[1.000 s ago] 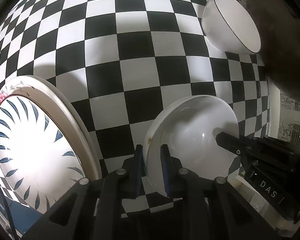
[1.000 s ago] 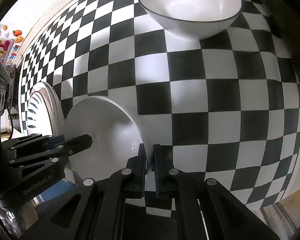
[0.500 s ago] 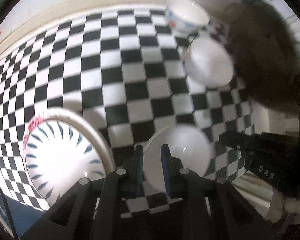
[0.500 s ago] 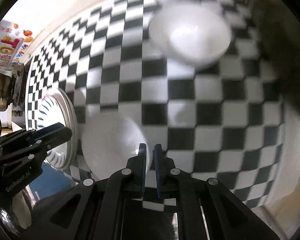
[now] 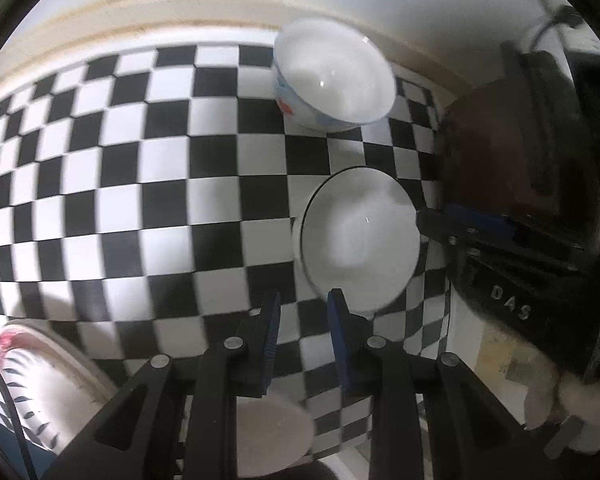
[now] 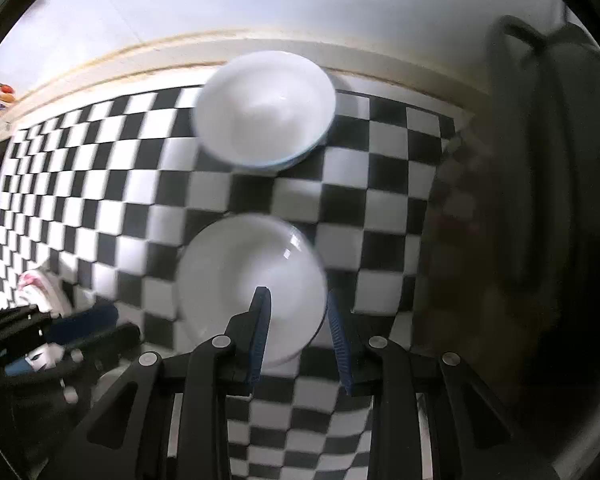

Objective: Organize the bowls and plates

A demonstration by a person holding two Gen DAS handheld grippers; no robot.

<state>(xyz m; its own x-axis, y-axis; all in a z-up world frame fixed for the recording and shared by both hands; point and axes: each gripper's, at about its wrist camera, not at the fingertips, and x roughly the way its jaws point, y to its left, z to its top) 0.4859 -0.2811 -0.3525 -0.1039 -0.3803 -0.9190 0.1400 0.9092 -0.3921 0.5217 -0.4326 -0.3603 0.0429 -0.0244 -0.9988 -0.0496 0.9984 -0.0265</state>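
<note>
A plain white bowl with a thin dark rim [image 5: 358, 236] sits on the checkered cloth; it also shows in the right wrist view [image 6: 250, 284]. My left gripper [image 5: 303, 316] is open, its jaws just short of the bowl's near-left rim. My right gripper [image 6: 296, 312] is open, its jaws either side of the bowl's near rim. A patterned white bowl [image 5: 334, 76] stands behind near the wall, also in the right wrist view [image 6: 264, 108]. A white bowl [image 5: 272, 436] lies low under my left gripper. A leaf-patterned plate [image 5: 40, 384] sits at lower left.
The black-and-white checkered cloth [image 5: 140, 200] covers the table up to a cream wall edge [image 5: 140, 8]. A dark bulky object [image 6: 520, 200] stands at the right. The other gripper's black body [image 5: 512, 264] is close on the right of the dark-rimmed bowl.
Both grippers let go of the white bowl, opened, and rose and moved forward. The view now centres on the dark-rimmed bowl; the released bowl lies low behind.
</note>
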